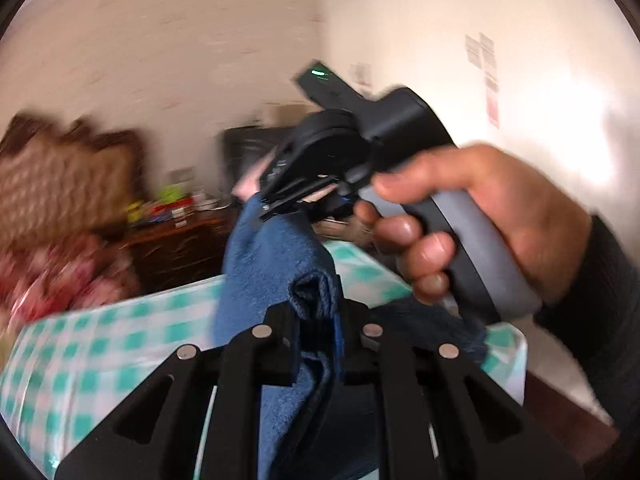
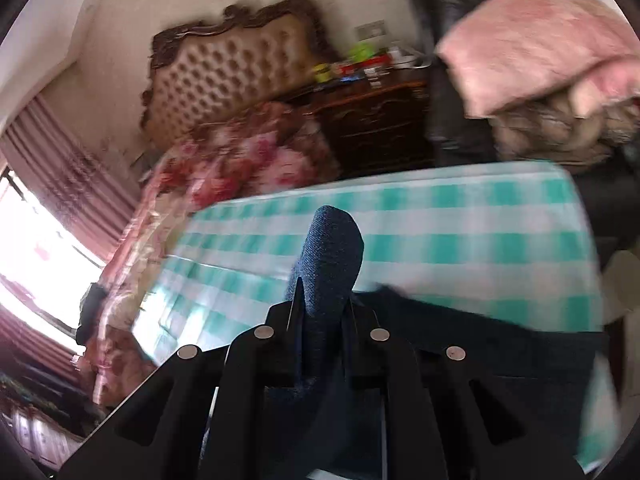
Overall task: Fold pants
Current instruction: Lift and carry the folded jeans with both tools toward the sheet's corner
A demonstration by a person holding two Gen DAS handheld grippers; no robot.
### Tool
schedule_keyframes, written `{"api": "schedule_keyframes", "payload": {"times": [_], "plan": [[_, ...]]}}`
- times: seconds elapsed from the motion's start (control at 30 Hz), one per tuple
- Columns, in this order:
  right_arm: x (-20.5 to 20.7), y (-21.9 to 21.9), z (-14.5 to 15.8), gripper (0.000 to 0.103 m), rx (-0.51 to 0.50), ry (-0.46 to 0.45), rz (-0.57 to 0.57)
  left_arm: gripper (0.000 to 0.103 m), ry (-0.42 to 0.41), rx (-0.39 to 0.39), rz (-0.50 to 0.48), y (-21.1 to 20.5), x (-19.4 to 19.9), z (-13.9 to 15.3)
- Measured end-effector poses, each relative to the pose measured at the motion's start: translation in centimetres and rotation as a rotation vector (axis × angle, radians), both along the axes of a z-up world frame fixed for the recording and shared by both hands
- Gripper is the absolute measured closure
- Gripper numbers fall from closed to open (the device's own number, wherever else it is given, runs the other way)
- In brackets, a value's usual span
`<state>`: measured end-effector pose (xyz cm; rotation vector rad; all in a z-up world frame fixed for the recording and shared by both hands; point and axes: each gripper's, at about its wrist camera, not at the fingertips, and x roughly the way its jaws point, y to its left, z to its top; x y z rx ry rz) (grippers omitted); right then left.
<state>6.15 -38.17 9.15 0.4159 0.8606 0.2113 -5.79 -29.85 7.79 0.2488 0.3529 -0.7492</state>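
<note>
The blue pants (image 1: 268, 264) hang lifted above a table with a green-and-white checked cloth (image 1: 120, 336). My left gripper (image 1: 316, 316) is shut on a bunched fold of the pants. In the left wrist view my right gripper (image 1: 288, 200) is higher up and also pinches the blue fabric, with a hand around its grey handle. In the right wrist view my right gripper (image 2: 320, 312) is shut on a rounded fold of the pants (image 2: 332, 248), and the rest of the dark fabric trails right over the checked cloth (image 2: 460, 220).
Behind the table stand a dark wooden cabinet (image 2: 372, 120) with small items on top, a tufted headboard (image 2: 224, 68), floral bedding (image 2: 240, 152), and a black chair with pink and beige bedding (image 2: 536, 40). A bright window with pink curtains (image 2: 60, 200) is at left.
</note>
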Motion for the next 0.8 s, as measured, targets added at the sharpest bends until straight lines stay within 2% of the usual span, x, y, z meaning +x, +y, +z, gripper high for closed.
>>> {"api": "schedule_keyframes", "payload": {"times": [0.03,0.13,0.17,0.23,0.27,0.3,0.37,0.4,0.43,0.47,0.53,0.67,0.73,0.8], "plan": [[-1.1,-3.1,-1.6,0.089,0.003,0.020,-0.025,0.091,0.003,0.020,-0.022,-2.2,-0.5,-1.1],[-3.1,-8.9,-7.4,0.089,-0.022,0.108,-0.072,0.091,0.006,0.130,-0.078,-9.8,-2.4,-7.0],[-3.5,-10.9,-10.3,0.089,-0.030,0.159,-0.089,0.091,0.017,0.183,-0.090,-12.3,-2.8,-9.7],[-3.8,-13.0,-14.9,0.087,-0.051,0.238,-0.105,0.091,0.031,0.270,-0.106,-15.2,-3.2,-13.6],[-4.1,-13.7,-17.1,0.081,-0.045,0.263,-0.098,0.091,0.022,0.311,-0.111,-16.2,-3.5,-15.3],[-4.5,-13.9,-18.0,0.079,-0.025,0.252,-0.088,0.091,-0.001,0.346,-0.114,-16.8,-3.9,-16.4],[-5.0,-14.1,-18.1,0.076,-0.007,0.218,-0.084,0.083,-0.032,0.385,-0.123,-17.2,-4.3,-17.5],[-5.0,-13.9,-18.0,0.075,-0.010,0.209,-0.083,0.083,-0.039,0.392,-0.119,-17.3,-4.2,-17.7],[-5.0,-14.0,-17.9,0.076,-0.021,0.202,-0.081,0.087,-0.050,0.397,-0.116,-17.1,-4.1,-17.9],[-4.8,-13.8,-18.0,0.083,-0.043,0.194,-0.078,0.090,-0.080,0.413,-0.106,-17.6,-4.7,-17.8],[-4.5,-13.7,-17.7,0.089,-0.061,0.186,-0.072,0.091,-0.119,0.417,-0.087,-18.0,-4.8,-17.2],[-5.2,-14.9,-14.2,0.090,-0.082,0.085,-0.056,0.091,-0.185,0.404,-0.065,-19.4,-4.6,-15.4],[-5.0,-15.3,-13.9,0.090,-0.138,0.068,-0.054,0.091,-0.190,0.423,-0.075,-20.8,-4.3,-16.3],[-4.9,-15.3,-15.3,0.090,-0.220,0.097,-0.063,0.089,-0.134,0.477,-0.123,-22.5,-3.7,-18.5]]}}
